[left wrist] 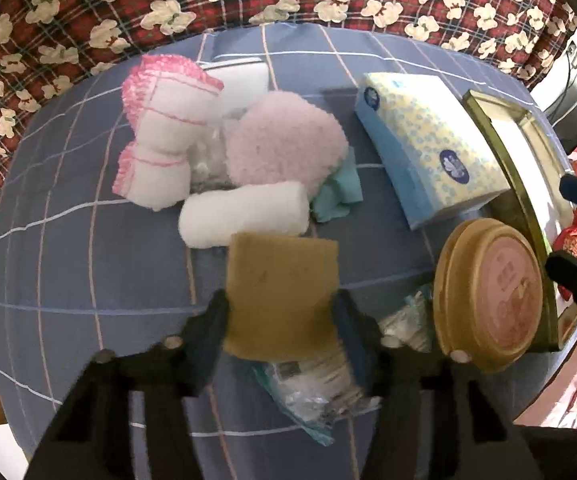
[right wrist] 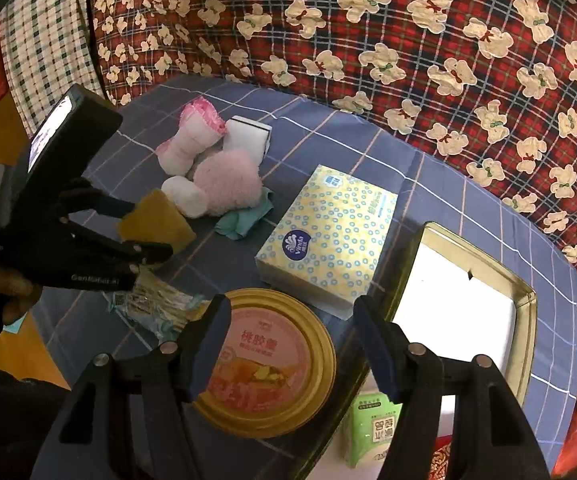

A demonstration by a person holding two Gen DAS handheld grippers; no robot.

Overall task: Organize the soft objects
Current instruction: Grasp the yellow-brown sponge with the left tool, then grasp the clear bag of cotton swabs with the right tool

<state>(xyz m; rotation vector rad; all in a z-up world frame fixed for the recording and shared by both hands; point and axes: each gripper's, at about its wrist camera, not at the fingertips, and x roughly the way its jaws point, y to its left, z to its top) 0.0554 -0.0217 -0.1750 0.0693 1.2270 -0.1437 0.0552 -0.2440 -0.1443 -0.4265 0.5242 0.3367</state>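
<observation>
Mustard-brown and spongy, the scouring sponge [left wrist: 280,296] sits between the pads of our left gripper [left wrist: 280,312], which press on its two side edges; we judge it gripped, low over the blue checked surface [left wrist: 88,280] just in front of the white rolled towel [left wrist: 244,214]. To do this step well we should squeeze only enough to hold it, since a sponge gives and can slip out if pinched near one corner. We should also lift straight up so we do not drag the crinkly plastic packet [left wrist: 312,384] lying beneath and beside it. If the gold-rimmed tray [right wrist: 524,304] is where the soft things go, which we cannot confirm, the path runs over the round gold lid [right wrist: 272,360] and the tissue pack [right wrist: 328,240], so height matters.

Our right gripper [right wrist: 292,348] hangs open and empty above the lid, its pads touching nothing. It should stay out of the left one's way.

Readable writing is scarce. The tissue pack carries a dark blue oval with "Vinda". The left gripper's body, seen from the right wrist, bears "GenRobot.AI". The pink label on the lid has Chinese characters, roughly "桃胶羹", though we are unsure. A green packet [right wrist: 372,432] near the tray shows more characters, upside down and too small to read.
</observation>
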